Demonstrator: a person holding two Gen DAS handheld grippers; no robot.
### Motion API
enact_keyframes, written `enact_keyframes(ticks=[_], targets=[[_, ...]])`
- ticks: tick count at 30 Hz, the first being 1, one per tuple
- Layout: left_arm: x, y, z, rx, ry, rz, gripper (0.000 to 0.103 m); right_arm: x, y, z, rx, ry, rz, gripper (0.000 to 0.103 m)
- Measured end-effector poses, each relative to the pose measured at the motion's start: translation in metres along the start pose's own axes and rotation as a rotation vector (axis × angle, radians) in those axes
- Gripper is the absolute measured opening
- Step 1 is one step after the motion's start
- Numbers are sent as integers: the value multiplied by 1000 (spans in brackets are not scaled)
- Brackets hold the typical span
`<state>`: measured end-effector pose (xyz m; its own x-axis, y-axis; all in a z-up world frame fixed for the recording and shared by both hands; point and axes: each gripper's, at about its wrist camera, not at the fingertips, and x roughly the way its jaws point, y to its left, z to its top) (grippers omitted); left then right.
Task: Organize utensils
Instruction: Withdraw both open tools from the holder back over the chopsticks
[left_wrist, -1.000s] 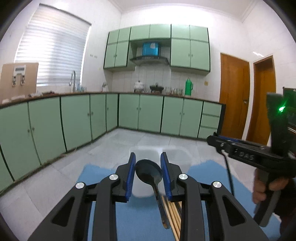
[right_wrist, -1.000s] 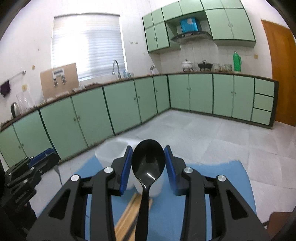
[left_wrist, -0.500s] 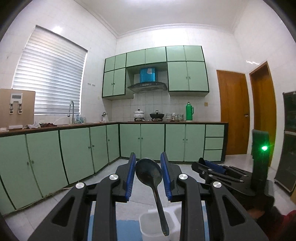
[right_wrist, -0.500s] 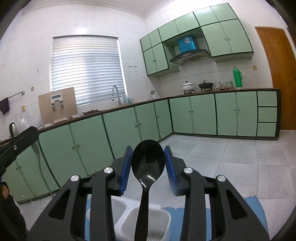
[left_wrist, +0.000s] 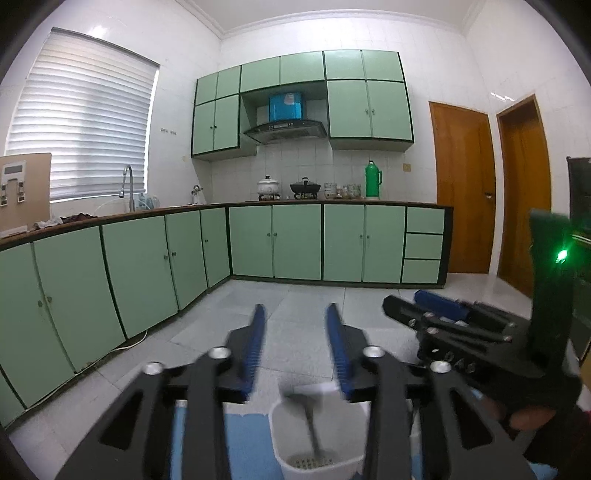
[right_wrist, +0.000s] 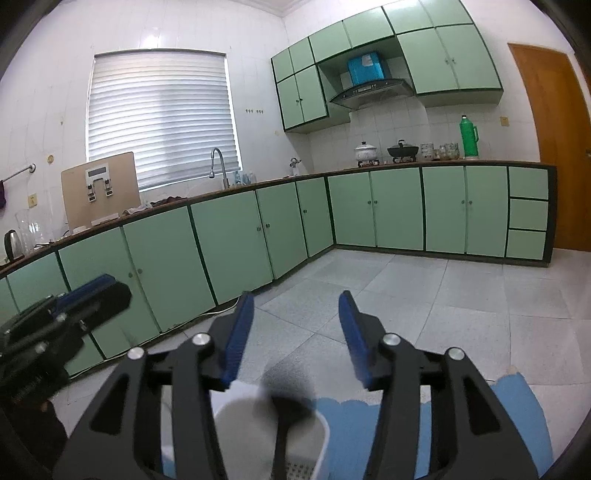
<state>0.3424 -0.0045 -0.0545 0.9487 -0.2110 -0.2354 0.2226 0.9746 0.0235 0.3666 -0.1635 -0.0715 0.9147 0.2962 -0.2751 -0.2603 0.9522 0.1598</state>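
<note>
White utensil holder (left_wrist: 295, 435): metal spoon (left_wrist: 308, 417) inside | left gripper (left_wrist: 295, 321) jaws opening, spoon at 6 o'clock | right gripper (right_wrist: 297, 317) jaws opening, black spoon (right_wrist: 286, 413) below, blurred

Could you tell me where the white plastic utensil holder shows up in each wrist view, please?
Left wrist view: the white plastic utensil holder is at bottom centre, below the left gripper, with a blurred spoon inside.
Right wrist view: it is at bottom, left of centre, under the right gripper.
Shared landmark: the green thermos flask on the counter.
</note>
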Motion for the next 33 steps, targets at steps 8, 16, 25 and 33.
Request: enact_keyframes(ticks=[8,16,25,33], targets=[[-50,-9,-11,-14,56,5,54,-60,2,-3,32,63,-53,83],[-112,-27,-82,-88,308,8,64,-136,17,-72,46,301,-95,89],[-146,-51,-161,-74,555,8,64,-183,56,-146,43,522,-93,86],[-153,-58,-181,-80,601,21,64,-192,73,-189,-13,624,-106,73]])
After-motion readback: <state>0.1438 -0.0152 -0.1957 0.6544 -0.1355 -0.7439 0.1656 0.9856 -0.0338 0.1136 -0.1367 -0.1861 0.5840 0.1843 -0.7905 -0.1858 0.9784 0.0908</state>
